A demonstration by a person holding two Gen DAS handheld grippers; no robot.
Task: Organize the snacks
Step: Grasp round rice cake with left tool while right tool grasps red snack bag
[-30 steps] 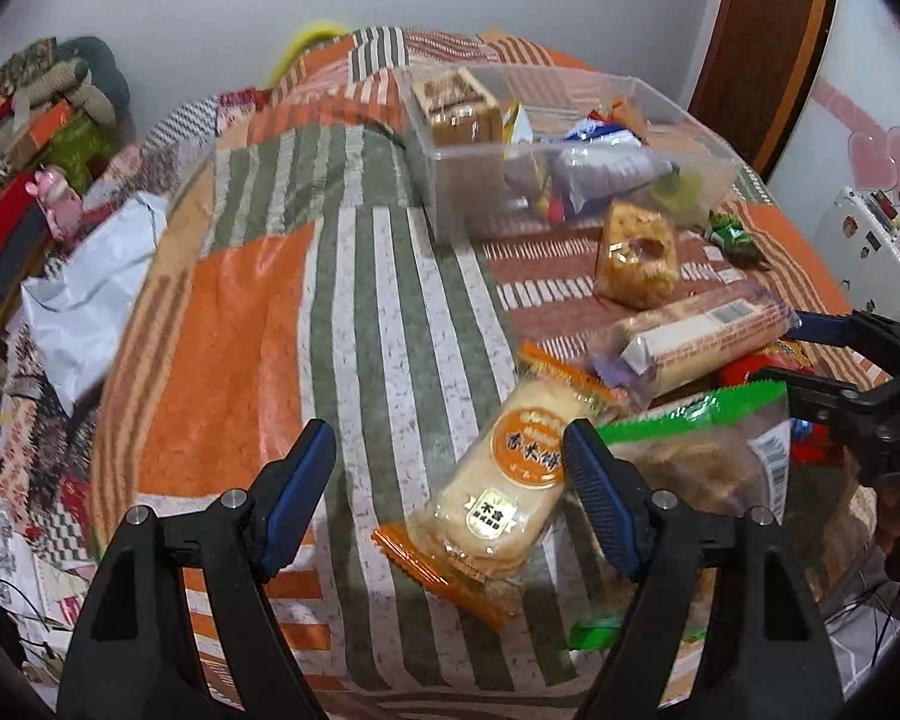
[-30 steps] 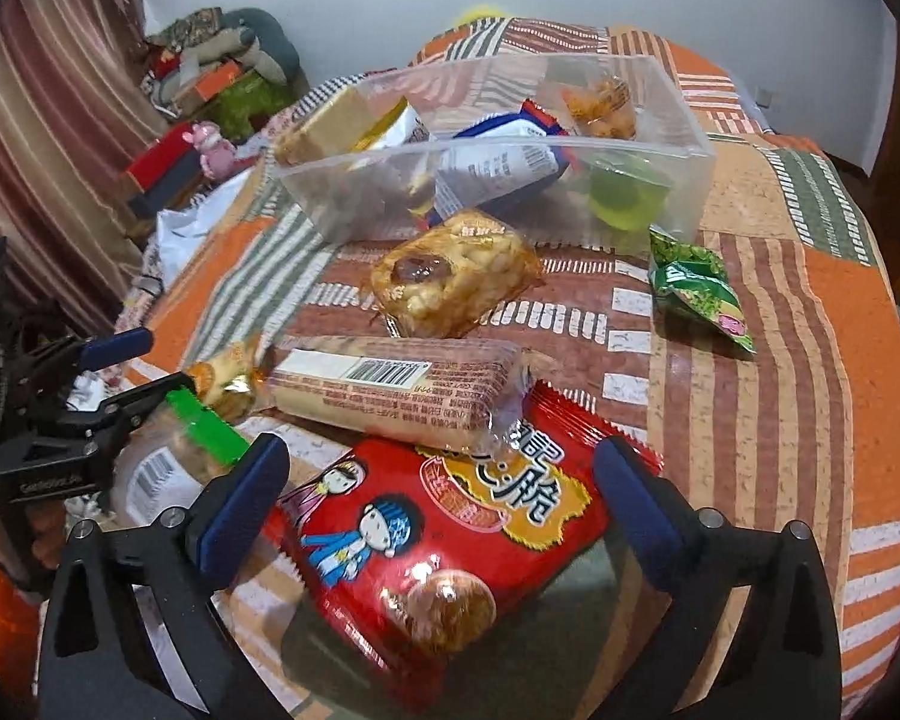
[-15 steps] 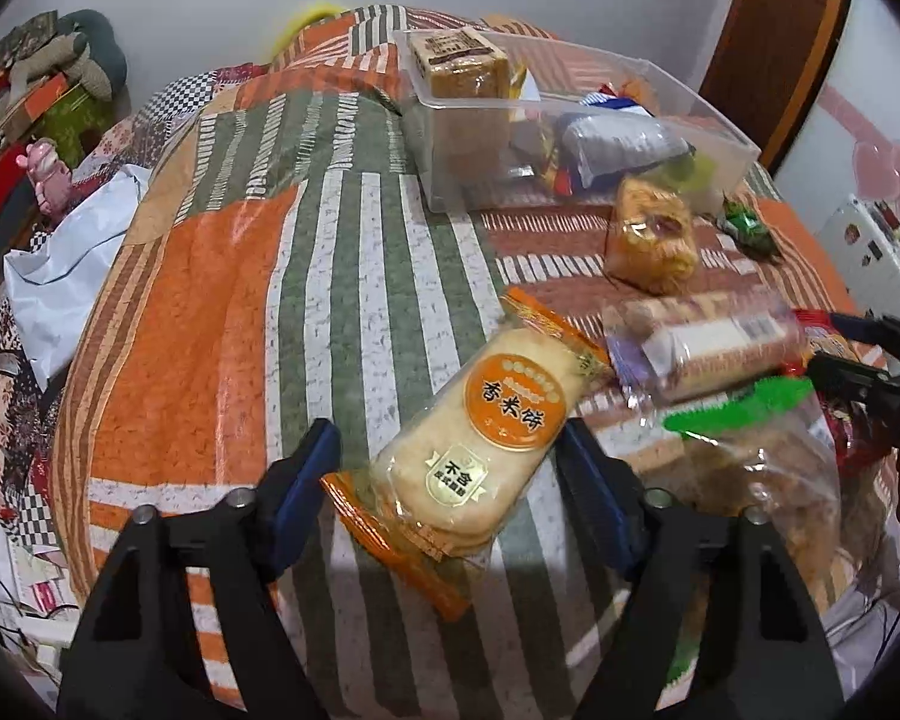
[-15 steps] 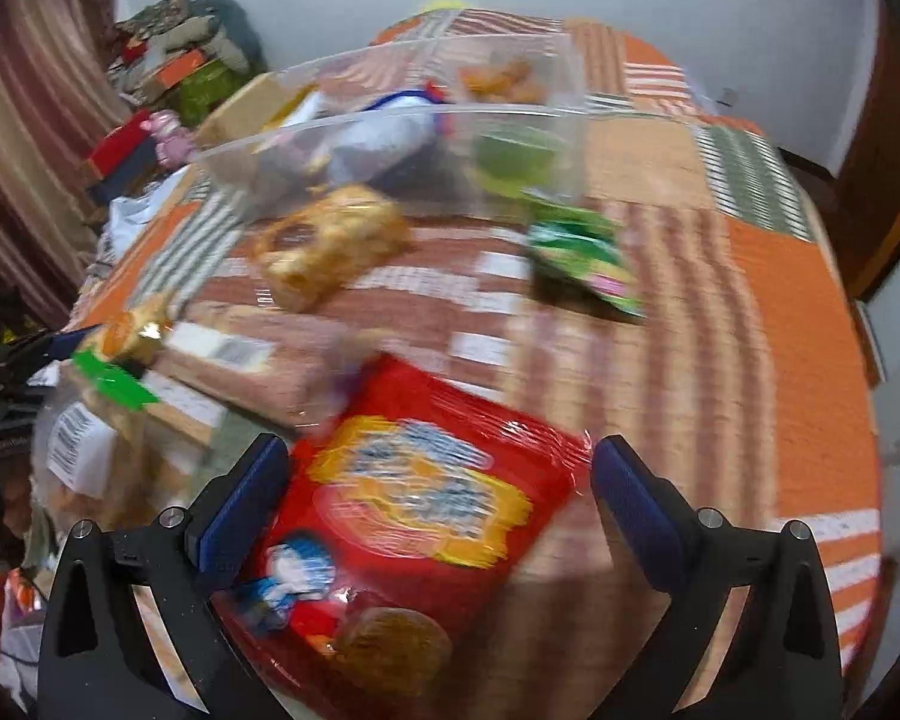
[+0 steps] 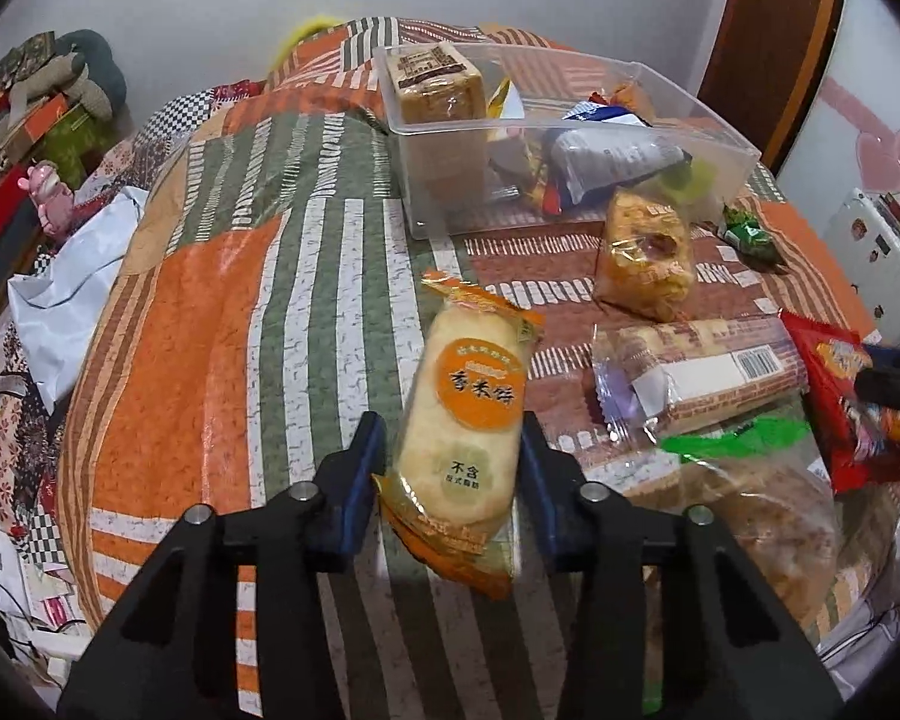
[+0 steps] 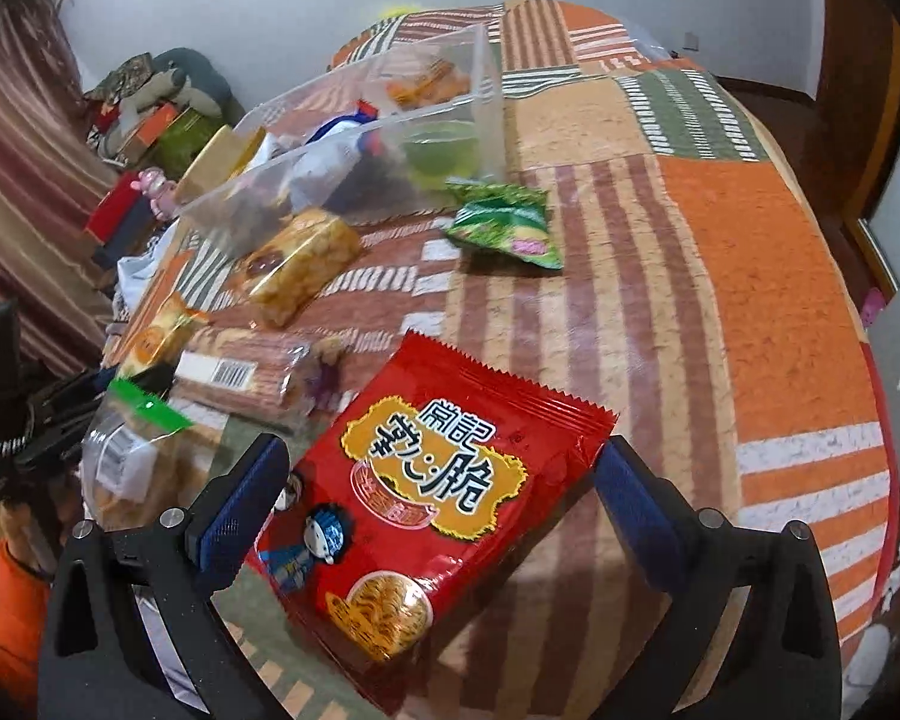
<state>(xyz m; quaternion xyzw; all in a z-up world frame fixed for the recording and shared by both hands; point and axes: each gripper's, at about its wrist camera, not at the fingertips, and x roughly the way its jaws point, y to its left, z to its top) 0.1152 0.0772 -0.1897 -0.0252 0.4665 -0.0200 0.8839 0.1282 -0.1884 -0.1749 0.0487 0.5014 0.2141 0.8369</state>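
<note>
My left gripper (image 5: 453, 456) is shut on an orange-and-yellow rice cracker pack (image 5: 465, 420), its blue pads pressing both sides. My right gripper (image 6: 438, 498) is open, its pads on either side of a red noodle snack bag (image 6: 432, 492); whether they touch it I cannot tell. A clear plastic bin (image 5: 678, 96) at the far side holds a toast pack (image 5: 438, 84) and several other snacks. On the cloth lie a caramel puffed-rice pack (image 5: 645, 258), a long brown biscuit pack (image 5: 696, 369), a green-topped clear bag (image 5: 750, 504) and a small green packet (image 6: 504, 222).
The snacks lie on a round table (image 5: 198, 324) under an orange, green and brown striped cloth. Clutter, a white plastic bag (image 5: 72, 288) and a pink toy (image 5: 48, 198) sit beyond the left edge. A wooden door (image 5: 774, 42) stands at the back right.
My left gripper has closed on the rice cracker pack, which now points straight ahead. My right gripper has swung right and the red bag now sits tilted between its pads.
</note>
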